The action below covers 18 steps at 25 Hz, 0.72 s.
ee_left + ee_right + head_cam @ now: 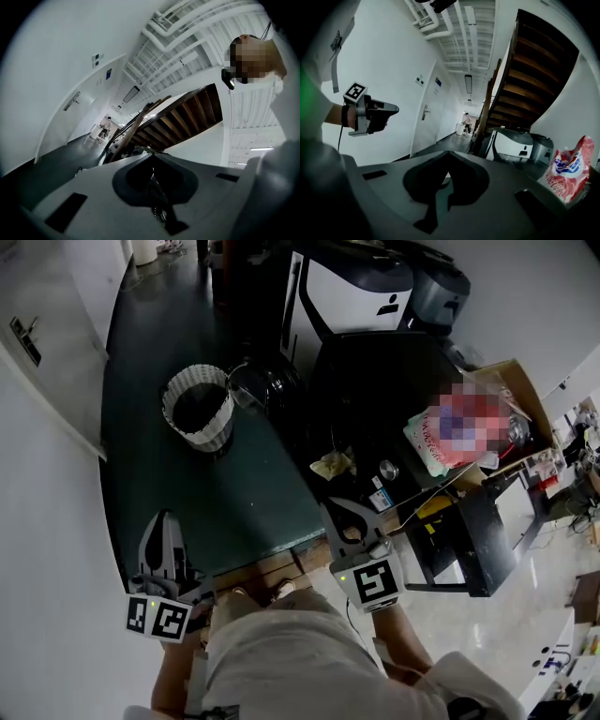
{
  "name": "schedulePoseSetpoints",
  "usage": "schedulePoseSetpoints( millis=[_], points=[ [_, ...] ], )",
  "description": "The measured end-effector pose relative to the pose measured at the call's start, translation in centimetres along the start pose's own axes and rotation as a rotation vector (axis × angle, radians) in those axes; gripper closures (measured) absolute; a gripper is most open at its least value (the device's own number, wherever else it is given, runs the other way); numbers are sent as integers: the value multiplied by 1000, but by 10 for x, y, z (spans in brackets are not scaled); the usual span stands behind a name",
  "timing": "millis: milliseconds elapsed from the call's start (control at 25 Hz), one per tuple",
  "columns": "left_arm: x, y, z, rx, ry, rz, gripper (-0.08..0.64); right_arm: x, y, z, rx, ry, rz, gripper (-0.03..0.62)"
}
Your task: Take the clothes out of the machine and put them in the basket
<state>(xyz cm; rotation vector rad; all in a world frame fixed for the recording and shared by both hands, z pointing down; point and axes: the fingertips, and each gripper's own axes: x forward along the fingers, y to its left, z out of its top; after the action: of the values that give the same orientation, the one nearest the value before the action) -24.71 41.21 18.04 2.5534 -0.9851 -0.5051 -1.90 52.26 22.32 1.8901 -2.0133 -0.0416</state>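
Observation:
A white woven basket (pixel 198 407) stands open on the dark floor, and its inside looks dark. Right of it a round dark door (pixel 251 385) hangs open on a black machine (pixel 375 390). No clothes show. My left gripper (pixel 167 518) is held low at the left, well short of the basket, with its jaws together and nothing between them (pixel 152 157). My right gripper (pixel 337 512) hovers near the machine's front corner, also shut and empty (pixel 449 152). The right gripper view shows the left gripper (pixel 396 110) pointing across at mid-height.
A white wall (pixel 47 521) runs close along the left. Two grey-white machines (pixel 361 292) stand at the back. A cardboard box (pixel 520 390) with a red-and-white bag (pixel 569 168) sits right of the black machine, above a black table (pixel 469 540). A wooden staircase (pixel 534 79) rises overhead.

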Motion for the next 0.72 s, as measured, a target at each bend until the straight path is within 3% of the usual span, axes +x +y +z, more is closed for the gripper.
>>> schedulePoseSetpoints(
  millis=[160,240,320,440,720],
  points=[
    [2,1,-6,-9,17,8,546,7,10,-7,-9,-1,61,575],
    [3,2,-11,-12,25,14,546,10,12,-13,-1,11,74,426],
    [4,3,-15,-13,31,23,546,16,11,-19,-9,22,85,320],
    [6,4,-19,-13,39,41,546,25,9,-23,-32,21,99,215],
    [25,-5,-29,-1,58,54,546,35,-13,-34,20,2,103,154]
  ],
)
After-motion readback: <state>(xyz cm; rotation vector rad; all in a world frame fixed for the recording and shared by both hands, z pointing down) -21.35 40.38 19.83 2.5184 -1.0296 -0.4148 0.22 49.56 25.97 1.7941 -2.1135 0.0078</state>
